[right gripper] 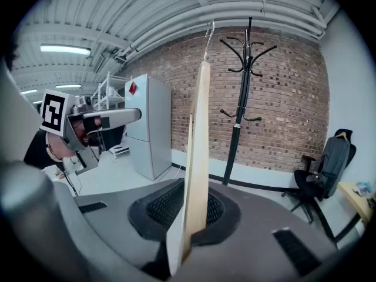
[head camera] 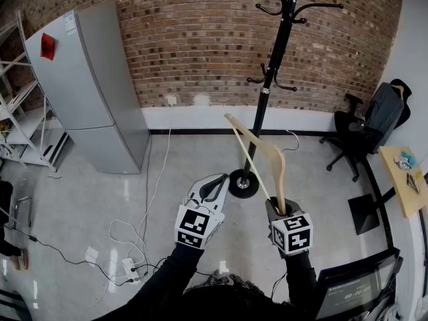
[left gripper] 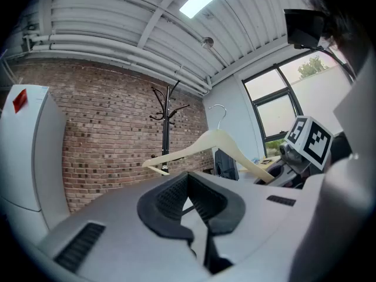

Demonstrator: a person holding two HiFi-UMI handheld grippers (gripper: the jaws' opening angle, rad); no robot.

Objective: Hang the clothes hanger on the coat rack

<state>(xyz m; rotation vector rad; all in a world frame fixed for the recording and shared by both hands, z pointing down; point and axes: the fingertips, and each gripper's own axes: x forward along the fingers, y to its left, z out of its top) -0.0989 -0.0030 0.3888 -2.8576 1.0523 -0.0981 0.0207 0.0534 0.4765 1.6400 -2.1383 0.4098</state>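
- Right gripper [head camera: 278,210]: jaws closed on one arm end of the wooden clothes hanger [head camera: 257,149]. In the right gripper view the pale wood stands edge-on between the black pads [right gripper: 158,207], which press it from both sides.
- Hanger position: it rises up and away from the right gripper, with its metal hook [head camera: 291,136] at the far end. It hangs in the air and touches nothing but the jaws.
- Coat rack [head camera: 274,59]: a black pole with curved pegs at two levels, upright on a round base [head camera: 243,183] on the floor, close before the brick wall [head camera: 200,39]. The hanger is in front of the rack and apart from it, on no peg.
- Left gripper [head camera: 221,178]: jaws drawn together, nothing between them. It is held level, just beside the right gripper and to its left.
- Left gripper view: the hanger [left gripper: 217,141] crosses in front of the rack [left gripper: 166,122], with the right gripper [left gripper: 283,157] at its lower end.
- Surroundings: a grey refrigerator [head camera: 93,85] stands against the wall at left; a black office chair [head camera: 354,136] with a dark garment over it stands at right; a power strip [head camera: 130,267] and cables lie on the floor.
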